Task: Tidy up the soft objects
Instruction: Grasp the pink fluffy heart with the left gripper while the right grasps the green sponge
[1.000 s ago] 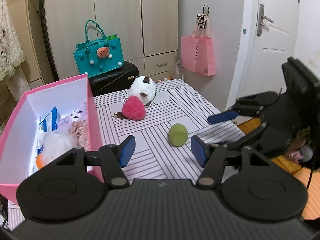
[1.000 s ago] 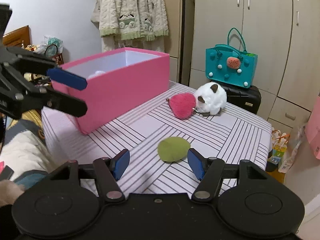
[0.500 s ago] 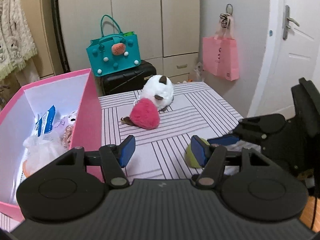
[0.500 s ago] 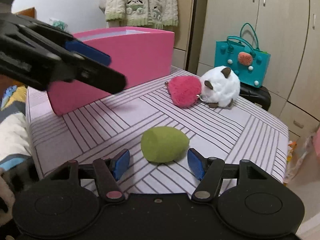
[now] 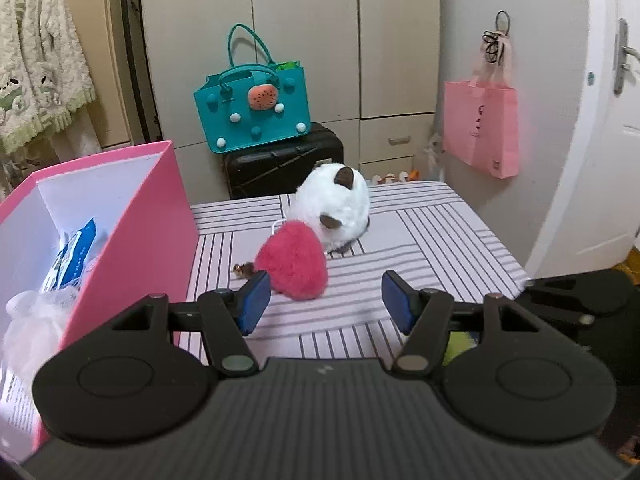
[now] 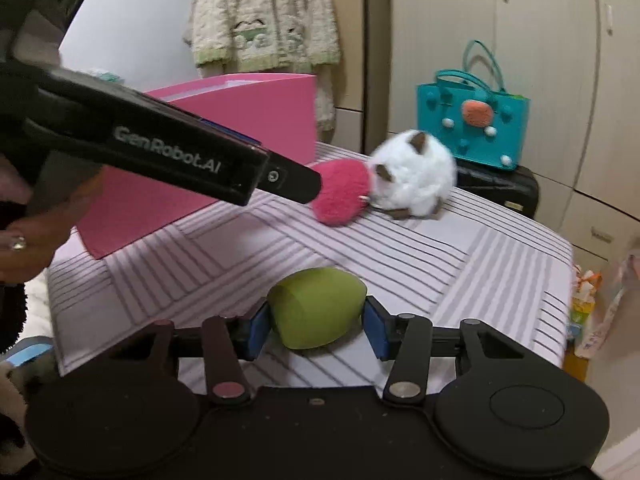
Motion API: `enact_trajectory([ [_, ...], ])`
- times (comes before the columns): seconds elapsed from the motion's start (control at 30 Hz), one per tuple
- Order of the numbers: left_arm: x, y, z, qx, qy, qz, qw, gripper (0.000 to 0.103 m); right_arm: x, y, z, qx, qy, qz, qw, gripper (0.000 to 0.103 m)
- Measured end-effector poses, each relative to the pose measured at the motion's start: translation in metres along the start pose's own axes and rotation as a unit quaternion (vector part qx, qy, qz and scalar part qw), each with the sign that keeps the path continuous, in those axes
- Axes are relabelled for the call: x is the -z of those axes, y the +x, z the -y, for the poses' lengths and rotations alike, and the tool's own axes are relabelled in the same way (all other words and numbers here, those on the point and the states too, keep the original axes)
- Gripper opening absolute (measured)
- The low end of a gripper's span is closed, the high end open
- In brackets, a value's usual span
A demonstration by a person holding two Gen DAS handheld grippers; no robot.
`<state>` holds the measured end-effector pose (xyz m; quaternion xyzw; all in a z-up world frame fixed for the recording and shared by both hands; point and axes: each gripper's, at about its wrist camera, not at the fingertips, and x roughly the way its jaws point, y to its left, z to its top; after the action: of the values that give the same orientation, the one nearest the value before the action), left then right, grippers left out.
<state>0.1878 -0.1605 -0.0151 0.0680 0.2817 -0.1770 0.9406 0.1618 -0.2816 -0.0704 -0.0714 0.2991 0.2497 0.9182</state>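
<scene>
A green egg-shaped soft toy (image 6: 316,312) lies on the striped table (image 6: 460,264) between the pads of my right gripper (image 6: 317,328). Its jaws are closing and both pads touch the toy's sides. My left gripper (image 5: 325,300) is open with nothing between its fingers, low over the table just short of a fluffy pink heart (image 5: 294,266). A white plush ball with brown ears (image 5: 332,204) rests against the heart's far side. The open pink box (image 5: 132,240) stands at the left with a blue packet and white fluffy things inside. In the right wrist view one left finger (image 6: 180,156) crosses in front of the box.
A teal handbag (image 5: 256,112) sits on a black suitcase (image 5: 280,164) behind the table. A pink bag (image 5: 480,128) hangs on the wall by the door. The table's right edge (image 5: 500,248) drops to the floor. A person's hand (image 6: 24,248) holds the left gripper.
My left gripper moved forward and down towards the pink heart. My right gripper came down around the green toy and its jaws narrowed onto it.
</scene>
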Motion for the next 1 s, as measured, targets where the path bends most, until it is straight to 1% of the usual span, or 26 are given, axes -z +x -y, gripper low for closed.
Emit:
enact_trajectory([
  [0.17,-0.004,0.028,0.004,-0.022,0.004,-0.009,0.9997,0.062,-0.001,0.000,0.027,0.009,0.045,0.000,0.999,0.054],
  [0.27,-0.005,0.044,0.002,-0.031,0.003,-0.018,0.9994,0.062,-0.006,0.005,0.039,0.011,0.068,-0.008,0.998,0.054],
  [0.4,-0.007,0.063,-0.001,-0.048,-0.001,-0.036,0.9982,0.063,-0.012,0.013,0.047,0.012,0.066,-0.006,0.998,0.054],
  [0.5,-0.011,0.074,-0.003,-0.054,-0.006,-0.047,0.9974,0.064,-0.018,0.019,0.053,0.012,0.067,-0.008,0.998,0.054],
  [0.63,-0.013,0.086,-0.002,-0.061,0.000,-0.058,0.9965,0.065,-0.025,0.028,0.061,0.019,0.075,-0.017,0.997,0.054],
  [0.73,-0.013,0.095,-0.006,-0.062,-0.017,-0.067,0.9957,0.065,-0.029,0.032,0.069,0.012,0.091,-0.019,0.996,0.054],
  [0.83,-0.011,0.099,-0.008,-0.073,-0.023,-0.063,0.9951,0.065,-0.031,0.036,0.072,0.012,0.092,-0.021,0.995,0.055],
  [0.9,-0.012,0.101,-0.008,-0.080,-0.024,-0.061,0.9947,0.068,-0.031,0.038,0.073,0.010,0.091,-0.023,0.996,0.055],
  [1.0,-0.012,0.104,-0.011,-0.082,-0.028,-0.063,0.9943,0.069,-0.030,0.040,0.073,0.009,0.093,-0.024,0.995,0.055],
])
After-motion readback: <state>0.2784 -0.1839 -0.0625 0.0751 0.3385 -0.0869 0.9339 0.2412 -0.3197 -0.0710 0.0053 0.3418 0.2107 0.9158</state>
